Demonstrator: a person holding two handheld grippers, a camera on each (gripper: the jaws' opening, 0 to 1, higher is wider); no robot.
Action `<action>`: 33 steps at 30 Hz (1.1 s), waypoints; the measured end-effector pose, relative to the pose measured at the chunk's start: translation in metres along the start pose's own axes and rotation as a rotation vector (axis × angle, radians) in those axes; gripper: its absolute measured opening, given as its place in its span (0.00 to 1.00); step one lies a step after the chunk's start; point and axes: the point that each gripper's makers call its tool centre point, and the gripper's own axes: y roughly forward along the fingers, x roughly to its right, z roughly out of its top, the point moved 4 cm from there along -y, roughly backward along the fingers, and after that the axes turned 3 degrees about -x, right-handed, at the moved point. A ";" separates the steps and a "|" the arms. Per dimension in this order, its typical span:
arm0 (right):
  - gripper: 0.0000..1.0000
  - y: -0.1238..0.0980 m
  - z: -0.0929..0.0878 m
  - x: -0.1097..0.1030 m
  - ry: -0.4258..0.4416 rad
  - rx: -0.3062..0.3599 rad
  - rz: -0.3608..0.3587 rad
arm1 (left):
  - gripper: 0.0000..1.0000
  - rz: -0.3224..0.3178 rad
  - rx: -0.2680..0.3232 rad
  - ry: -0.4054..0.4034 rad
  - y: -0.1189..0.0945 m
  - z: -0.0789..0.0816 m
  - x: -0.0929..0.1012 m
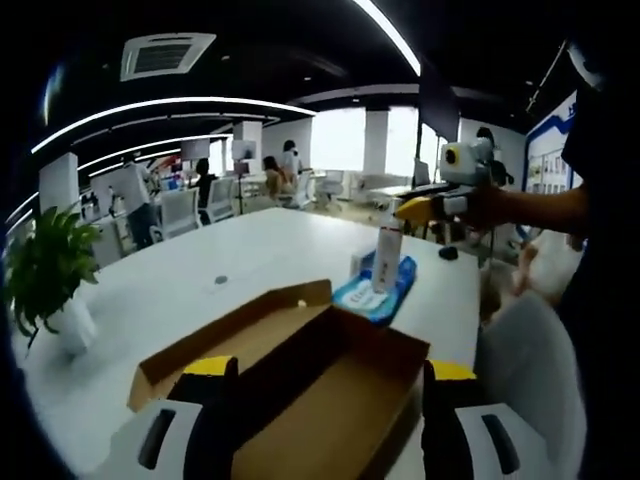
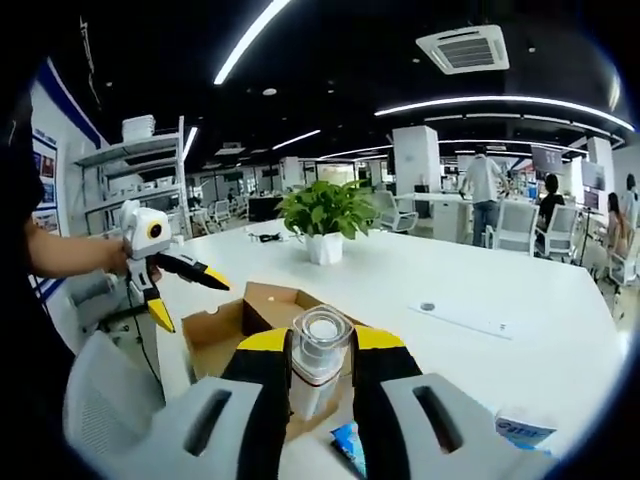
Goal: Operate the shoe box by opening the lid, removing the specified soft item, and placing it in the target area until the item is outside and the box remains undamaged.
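Placement step, by my judgement: shoe box lies open on the table, interior bare. My right gripper is clamped on a clear bottle, jaws narrow against its sides. My left gripper stands wide apart, holding nothing, straddling the box. Next: lower the bottle to the target area gently.
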 end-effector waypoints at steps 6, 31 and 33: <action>0.20 0.004 -0.005 0.021 -0.037 -0.020 -0.023 | 0.86 0.043 -0.008 -0.027 -0.015 -0.007 -0.006; 0.20 0.041 -0.035 0.105 -0.137 -0.107 -0.102 | 1.00 0.169 -0.006 -0.095 -0.060 -0.022 -0.013; 0.20 0.044 -0.037 0.110 -0.140 -0.113 -0.106 | 1.00 0.171 0.002 -0.102 -0.061 -0.021 -0.012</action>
